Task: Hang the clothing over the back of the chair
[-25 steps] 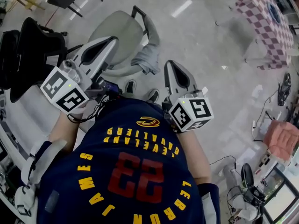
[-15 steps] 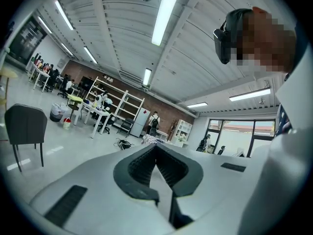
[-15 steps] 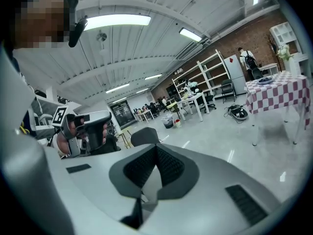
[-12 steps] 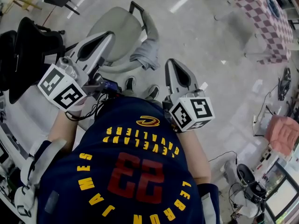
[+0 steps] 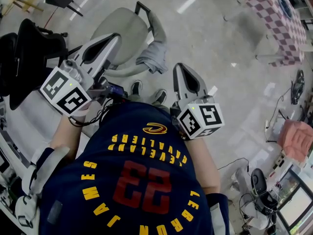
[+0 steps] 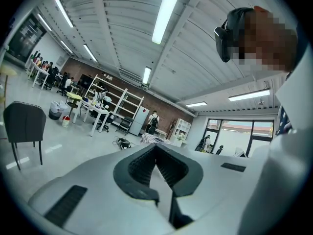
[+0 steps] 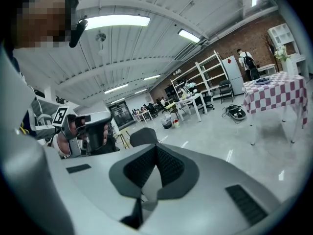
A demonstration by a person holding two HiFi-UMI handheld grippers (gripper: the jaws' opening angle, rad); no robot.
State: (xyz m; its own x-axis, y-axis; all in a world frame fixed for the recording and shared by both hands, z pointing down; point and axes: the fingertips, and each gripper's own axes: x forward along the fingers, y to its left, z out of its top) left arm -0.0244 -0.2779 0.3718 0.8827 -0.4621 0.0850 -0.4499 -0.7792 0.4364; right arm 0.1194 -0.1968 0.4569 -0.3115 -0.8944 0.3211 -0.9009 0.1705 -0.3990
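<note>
In the head view a light grey office chair (image 5: 122, 33) stands on the floor in front of the person's feet. A grey piece of clothing (image 5: 152, 54) hangs over the chair's near right rim. My left gripper (image 5: 108, 38) is held in the air above the chair's near left side, shut and empty. To the right of the clothing and nearer the person, my right gripper (image 5: 181, 68) is also shut with nothing in it. Each gripper view, left gripper (image 6: 156, 146) and right gripper (image 7: 156, 147), shows its jaws meeting at the tip with only the room beyond.
A black chair (image 5: 34, 53) stands at the left and a checkered table (image 5: 279, 18) at the far right. Pink fabric (image 5: 296, 146) and cables lie at the right edge. The person's shoes (image 5: 137, 89) are just before the chair. The right gripper view also shows the left gripper (image 7: 90, 126).
</note>
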